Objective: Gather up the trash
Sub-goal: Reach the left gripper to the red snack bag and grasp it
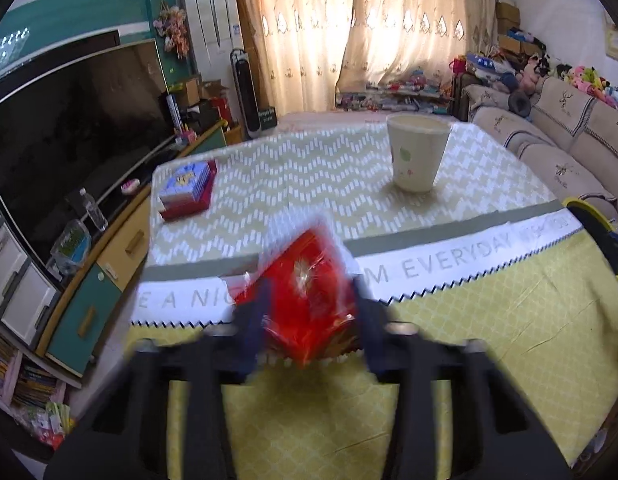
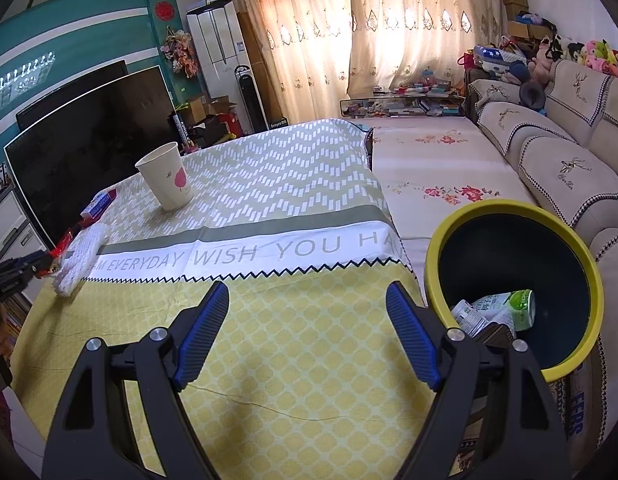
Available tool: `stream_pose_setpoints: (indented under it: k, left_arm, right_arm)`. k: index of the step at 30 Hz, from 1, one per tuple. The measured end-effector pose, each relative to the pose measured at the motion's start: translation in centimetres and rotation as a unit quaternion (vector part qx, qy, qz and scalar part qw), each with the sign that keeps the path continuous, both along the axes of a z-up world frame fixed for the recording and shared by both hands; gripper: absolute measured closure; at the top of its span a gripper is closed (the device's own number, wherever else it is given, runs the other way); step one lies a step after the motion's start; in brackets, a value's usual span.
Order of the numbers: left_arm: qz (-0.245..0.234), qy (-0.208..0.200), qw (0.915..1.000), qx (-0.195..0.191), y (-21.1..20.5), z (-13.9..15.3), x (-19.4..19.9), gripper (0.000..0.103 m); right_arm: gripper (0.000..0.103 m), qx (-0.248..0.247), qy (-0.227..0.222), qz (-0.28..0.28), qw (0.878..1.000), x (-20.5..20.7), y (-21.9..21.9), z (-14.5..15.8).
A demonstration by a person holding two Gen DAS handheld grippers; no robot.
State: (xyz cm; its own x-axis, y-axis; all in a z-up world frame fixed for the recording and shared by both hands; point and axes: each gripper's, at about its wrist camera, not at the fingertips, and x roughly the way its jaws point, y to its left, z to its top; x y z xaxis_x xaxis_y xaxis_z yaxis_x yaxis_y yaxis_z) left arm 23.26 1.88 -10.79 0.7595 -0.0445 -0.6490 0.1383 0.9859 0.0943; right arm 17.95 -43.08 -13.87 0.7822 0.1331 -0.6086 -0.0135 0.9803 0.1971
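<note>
Two grippers are at the near edge of the table (image 2: 309, 208), which carries a yellow and white cloth. The bin (image 2: 513, 216), yellow-rimmed and dark inside, stands off the table's right side, with a green can and some paper already inside. A paper cup (image 2: 167, 178) stands far left on the cloth, upright.

My left gripper (image 1: 309, 316) is clamped on a red wrapper (image 1: 305, 296), lifted above the near left part of the table. My right gripper (image 2: 307, 332) holds nothing, its fingers spread apart, and it is nearer the bin. I judge the wrapper must travel right, across the table, to reach the bin.
</note>
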Motion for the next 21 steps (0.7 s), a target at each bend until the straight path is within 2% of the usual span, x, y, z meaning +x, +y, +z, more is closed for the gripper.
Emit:
stream_pose_setpoints:
  k: [1, 5, 11, 12, 13, 14, 18, 19, 20, 21]
  left_arm:
    - [-0.003, -0.005, 0.9999, -0.009, 0.1, 0.5, -0.3, 0.102]
    - [-0.005, -0.017, 0.9998, -0.011, 0.2, 1.8, -0.8, 0.102]
    - [-0.012, 0.002, 0.9999, 0.005, 0.0, 1.4, -0.6, 0.1]
    - [-0.012, 0.004, 0.9999, 0.008, -0.1, 1.1, -0.5, 0.094]
    - [-0.013, 0.007, 0.9998, 0.013, -0.2, 0.8, -0.5, 0.071]
    - [-0.016, 0.008, 0.9995, 0.026, -0.5, 0.5, -0.5, 0.057]
    - [-0.029, 0.017, 0.9986, 0.04, -1.0, -0.4, -0.1, 0.057]
    - [-0.032, 0.02, 0.9984, 0.042, -1.0, -0.5, 0.0, 0.06]
    - [-0.033, 0.024, 0.9982, 0.045, -1.0, -0.8, 0.2, 0.07]
    - [-0.033, 0.031, 0.9979, 0.046, -1.0, -1.1, 0.4, 0.075]
  right_arm:
    - [0.027, 0.0, 0.0, 0.0, 1.0, 0.0, 0.0, 0.0]
    - [0.026, 0.0, 0.0, 0.001, 1.0, 0.0, 0.0, 0.0]
    - [0.026, 0.001, -0.001, 0.002, 1.0, 0.0, 0.0, -0.1]
    - [0.027, 0.002, -0.001, 0.002, 1.0, 0.0, 0.0, -0.1]
    - [0.026, 0.002, -0.001, 0.002, 1.0, 0.0, 0.0, -0.1]
    - [0.027, 0.003, 0.0, 0.002, 1.0, 0.0, 0.0, -0.1]
    - [0.026, 0.004, 0.001, 0.003, 1.0, 0.0, 0.1, -0.1]
    - [0.027, 0.004, 0.001, 0.003, 1.0, 0.0, 0.1, -0.1]
    - [0.027, 0.004, 0.001, 0.003, 1.0, 0.0, 0.1, -0.1]
    - [0.027, 0.004, 0.001, 0.003, 1.0, 0.0, 0.1, -0.1]
